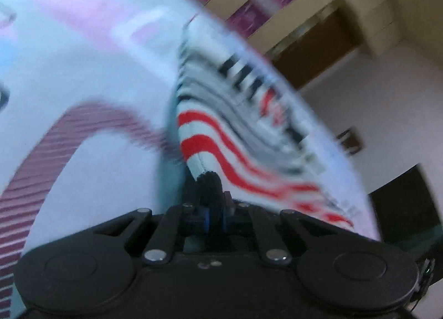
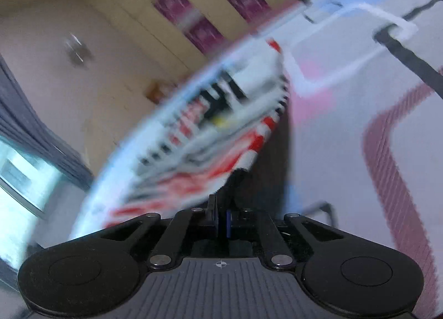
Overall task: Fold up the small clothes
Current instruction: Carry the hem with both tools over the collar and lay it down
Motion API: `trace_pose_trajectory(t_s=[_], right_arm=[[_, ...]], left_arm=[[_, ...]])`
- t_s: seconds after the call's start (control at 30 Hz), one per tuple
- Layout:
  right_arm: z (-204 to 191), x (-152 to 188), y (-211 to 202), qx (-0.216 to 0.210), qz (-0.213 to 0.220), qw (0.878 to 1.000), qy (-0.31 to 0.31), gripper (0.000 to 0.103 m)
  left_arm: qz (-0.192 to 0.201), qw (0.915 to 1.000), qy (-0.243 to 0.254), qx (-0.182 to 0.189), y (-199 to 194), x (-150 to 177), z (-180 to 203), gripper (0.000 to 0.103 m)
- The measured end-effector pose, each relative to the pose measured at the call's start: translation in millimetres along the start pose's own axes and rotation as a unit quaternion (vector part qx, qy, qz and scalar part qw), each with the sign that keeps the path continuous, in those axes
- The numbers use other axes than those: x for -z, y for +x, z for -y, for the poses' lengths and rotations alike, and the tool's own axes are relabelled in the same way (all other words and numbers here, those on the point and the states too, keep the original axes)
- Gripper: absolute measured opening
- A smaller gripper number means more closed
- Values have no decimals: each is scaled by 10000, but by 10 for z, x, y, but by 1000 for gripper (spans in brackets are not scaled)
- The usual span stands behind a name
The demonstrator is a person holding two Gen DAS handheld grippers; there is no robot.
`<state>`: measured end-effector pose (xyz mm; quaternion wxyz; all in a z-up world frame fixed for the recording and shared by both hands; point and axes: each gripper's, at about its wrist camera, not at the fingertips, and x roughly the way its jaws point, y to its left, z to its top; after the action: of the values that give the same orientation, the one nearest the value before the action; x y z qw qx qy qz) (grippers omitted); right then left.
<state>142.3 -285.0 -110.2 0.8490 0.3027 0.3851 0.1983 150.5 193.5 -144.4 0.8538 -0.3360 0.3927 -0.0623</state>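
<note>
Right wrist only: window (image 2: 16,178), curtain (image 2: 41,136).

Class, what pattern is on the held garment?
Red, grey and white stripes on the garment, clearest in the left wrist view.

Black claw (image 1: 210,202) linkages, silver rivets, blue finger pads (image 2: 228,223).

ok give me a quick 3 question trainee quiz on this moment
1. True or false: the left tool is shut on the striped garment.
2. Which stripe colour shows on the garment's held edge? A green, B red, C yellow.
3. Fill in: the garment lies on a patterned ____.

Key: 1 true. 2 B. 3 sheet; the right tool grips the striped garment too.
</note>
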Motion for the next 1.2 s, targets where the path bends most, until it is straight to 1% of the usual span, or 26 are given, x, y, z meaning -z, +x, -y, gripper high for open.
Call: trace_pose_trajectory(t_s=[0.03, 0.07, 0.13, 0.17, 0.27, 0.4, 0.43, 0.47, 0.53, 0.7, 0.73, 0.8, 0.87, 0.9, 0.97, 1.03, 1.07, 1.13, 1.2], right_arm=[[61, 31, 121, 259, -284, 9993, 19, 4], [127, 60, 209, 412, -491, 9979, 119, 4], [171, 52, 189, 214, -352, 9985, 365, 4], [160, 36, 160, 169, -271, 9988, 380, 4], [75, -89, 63, -17, -48, 9997, 236, 4], [-98, -369, -48, -278, 302, 9992, 10, 4], [-160, -444, -61, -331, 379, 9987, -35, 4], [-201, -541, -47, -427, 451, 9981, -24, 4], [-277, -785, -52, -687, 648, 9955, 54, 4], [-478, -1463, 21, -957, 1091, 9894, -5, 4], [-523, -1597, 46, -961, 1154, 9887, -39, 4], [-596, -1860, 139, -988, 1218, 9876, -34, 4], [-662, -2101, 311, -850, 1189, 9892, -75, 4], [-667, -2185, 409, -784, 1141, 9904, -60, 4], [-618, -2353, 722, -564, 970, 9937, -27, 4], [-466, -2438, 1042, -396, 712, 9963, 270, 4], [-373, -2468, 1228, -334, 588, 9967, 438, 4], [-200, -2506, 1553, -222, 370, 9970, 635, 4], [-98, -2585, 1813, -129, 263, 9966, 774, 4]], left_arm=[[-6, 9999, -115, 9, 57, 35, -39, 8], [75, 9996, -242, 112, 50, 44, -80, 8], [128, 9992, -356, 115, 47, 53, -77, 8], [150, 9991, -385, 117, 32, 54, -71, 7], [295, 9988, -367, 149, -31, 6, 12, 7], [593, 9972, -294, 340, -141, -163, 260, 7], [673, 9960, -368, 454, -160, -241, 327, 7], [782, 9941, -460, 602, -189, -316, 381, 7], [1005, 9907, -458, 792, -239, -497, 527, 7], [1385, 9822, -487, 1169, -170, -1053, 846, 7], [1416, 9814, -477, 1209, -136, -1153, 889, 7], [1465, 9819, -404, 1132, -25, -1385, 981, 7], [1441, 9830, -398, 1067, 153, -1602, 1022, 8], [1384, 9848, -373, 978, 289, -1721, 1017, 8], [1163, 9888, -471, 810, 602, -1904, 925, 8], [858, 9918, -742, 591, 910, -2033, 761, 7], [751, 9924, -814, 544, 1036, -2084, 698, 7], [534, 9941, -869, 367, 1315, -2191, 605, 7], [433, 9947, -874, 337, 1517, -2281, 545, 7]])
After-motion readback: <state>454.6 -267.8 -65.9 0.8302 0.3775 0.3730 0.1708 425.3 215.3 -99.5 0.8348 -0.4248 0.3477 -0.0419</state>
